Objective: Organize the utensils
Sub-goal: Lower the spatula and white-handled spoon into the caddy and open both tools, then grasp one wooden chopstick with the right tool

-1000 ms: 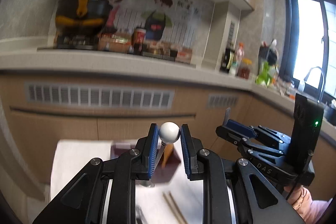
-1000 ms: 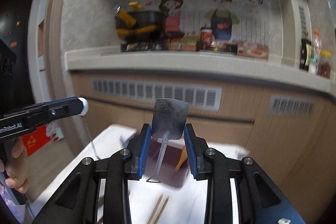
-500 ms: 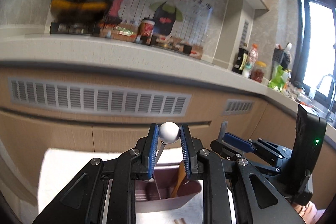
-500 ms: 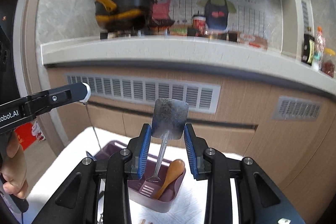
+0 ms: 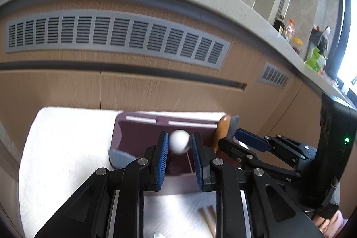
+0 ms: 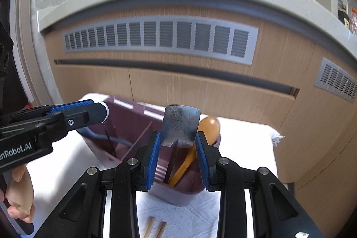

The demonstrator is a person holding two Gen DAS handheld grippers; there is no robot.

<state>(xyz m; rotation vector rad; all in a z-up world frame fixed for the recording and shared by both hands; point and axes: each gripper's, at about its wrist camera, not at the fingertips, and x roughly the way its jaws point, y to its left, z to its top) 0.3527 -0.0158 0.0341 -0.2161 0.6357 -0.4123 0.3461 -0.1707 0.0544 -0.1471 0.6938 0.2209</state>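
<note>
A purple utensil box with dividers stands on a white cloth. My left gripper is shut on a thin utensil with a white ball end, held over the box. My right gripper is shut on a metal spatula whose handle points down into the box's right compartment. A wooden spoon leans in that compartment. The left gripper also shows in the right wrist view.
A grey object lies at the box's left end. Chopsticks lie on the white cloth in front of the box. Wooden cabinet fronts with vents stand just behind the cloth-covered table.
Both grippers have tilted down and moved closer to the purple box, carrying their utensils. The box now fills the lower middle of both views.
</note>
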